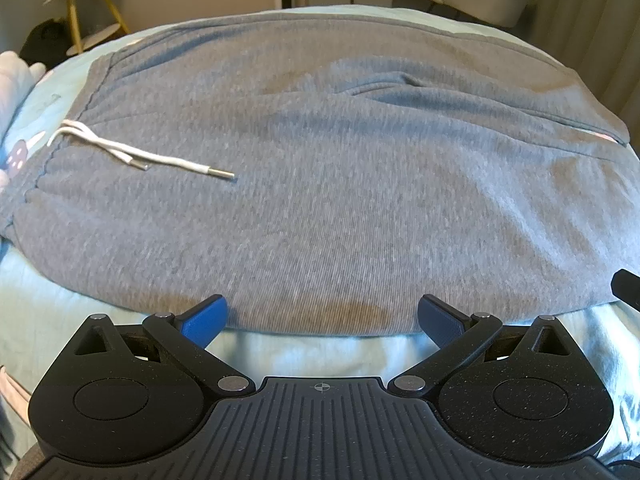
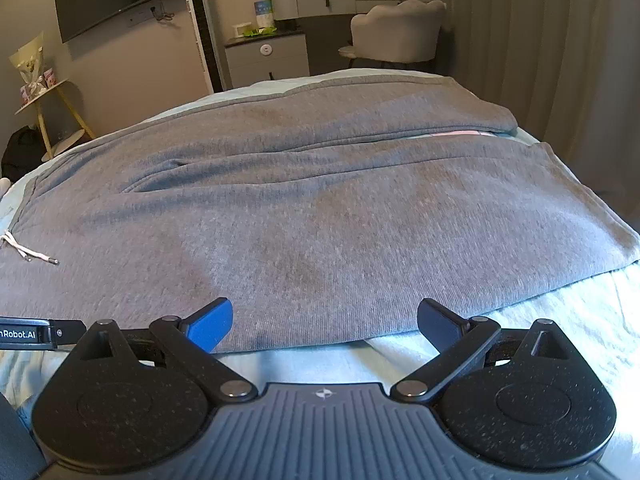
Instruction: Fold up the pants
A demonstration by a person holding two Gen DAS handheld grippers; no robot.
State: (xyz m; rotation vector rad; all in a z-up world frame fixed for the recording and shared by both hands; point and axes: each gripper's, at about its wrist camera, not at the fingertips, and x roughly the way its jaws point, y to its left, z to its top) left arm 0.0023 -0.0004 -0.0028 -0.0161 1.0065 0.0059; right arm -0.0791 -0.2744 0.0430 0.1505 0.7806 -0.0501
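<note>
Both hand-held grippers, left (image 1: 322, 314) and right (image 2: 324, 318), gape empty at the pants' (image 1: 320, 184) near edge (probably ready to pinch it).

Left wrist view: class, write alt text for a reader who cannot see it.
Grey pants lie spread flat on a pale blue bedsheet, white drawstring at the waistband on the left. The open left gripper hovers at their near edge.

Cut-off white lettering "nRobot.AI" stands on the left claw (image 2: 40, 334).
</note>
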